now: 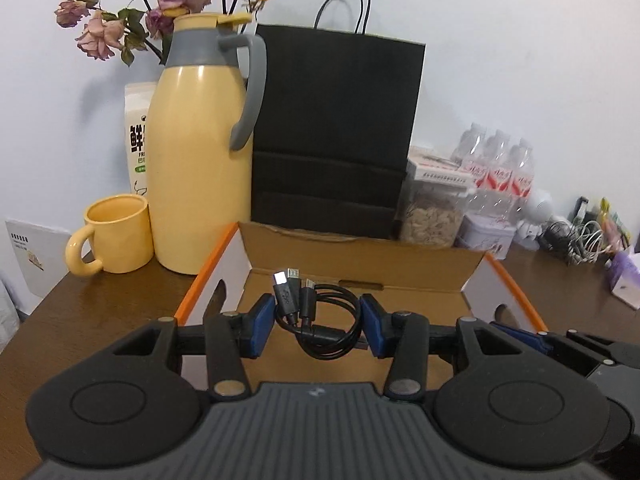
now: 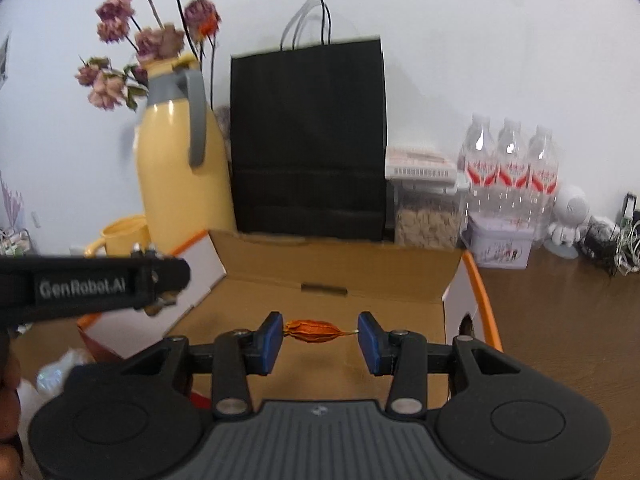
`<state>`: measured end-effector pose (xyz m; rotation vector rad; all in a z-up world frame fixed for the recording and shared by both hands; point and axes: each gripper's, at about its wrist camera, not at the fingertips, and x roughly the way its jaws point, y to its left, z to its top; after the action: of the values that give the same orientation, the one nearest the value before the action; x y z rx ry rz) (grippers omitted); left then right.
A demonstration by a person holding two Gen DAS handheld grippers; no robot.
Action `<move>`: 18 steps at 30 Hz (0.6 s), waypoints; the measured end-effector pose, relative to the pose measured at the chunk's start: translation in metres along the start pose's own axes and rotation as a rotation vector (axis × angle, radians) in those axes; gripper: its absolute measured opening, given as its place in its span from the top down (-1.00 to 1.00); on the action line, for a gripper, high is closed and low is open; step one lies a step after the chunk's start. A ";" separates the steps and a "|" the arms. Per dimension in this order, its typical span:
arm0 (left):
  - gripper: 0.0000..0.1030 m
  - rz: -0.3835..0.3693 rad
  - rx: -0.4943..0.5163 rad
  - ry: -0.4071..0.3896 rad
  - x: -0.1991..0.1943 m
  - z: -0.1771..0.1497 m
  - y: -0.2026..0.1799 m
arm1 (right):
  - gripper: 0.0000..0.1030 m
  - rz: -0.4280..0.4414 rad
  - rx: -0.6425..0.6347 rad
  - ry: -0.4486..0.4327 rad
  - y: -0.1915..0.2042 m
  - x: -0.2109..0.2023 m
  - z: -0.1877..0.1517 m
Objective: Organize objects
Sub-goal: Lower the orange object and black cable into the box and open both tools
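Over the cardboard box [image 1: 360,256], the left gripper [image 1: 316,326] clamps a coiled black cable [image 1: 320,320]; the right gripper [image 2: 320,340] pinches an orange dried pod [image 2: 316,331].

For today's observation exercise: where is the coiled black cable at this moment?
In the left wrist view, the coiled black cable sits between the left tool's blue pads, over the open cardboard box, in front of the black paper bag.

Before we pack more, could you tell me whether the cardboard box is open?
Open: the brown cardboard box has its lid flap raised, exposing its floor.
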<state>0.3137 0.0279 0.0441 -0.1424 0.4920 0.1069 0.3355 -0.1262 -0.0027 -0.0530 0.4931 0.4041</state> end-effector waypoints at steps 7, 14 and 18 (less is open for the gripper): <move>-0.36 0.014 -0.001 0.034 0.009 -0.006 0.001 | 0.13 -0.021 -0.006 0.026 0.001 0.003 -0.001; -1.00 0.052 -0.009 -0.021 0.004 -0.006 0.000 | -1.00 -0.049 0.023 0.016 -0.004 -0.001 0.002; -1.00 0.059 -0.005 -0.021 0.004 -0.006 -0.001 | -1.00 -0.054 0.030 0.021 -0.006 0.000 0.003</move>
<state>0.3143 0.0262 0.0369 -0.1320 0.4748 0.1669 0.3391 -0.1316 -0.0006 -0.0417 0.5171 0.3439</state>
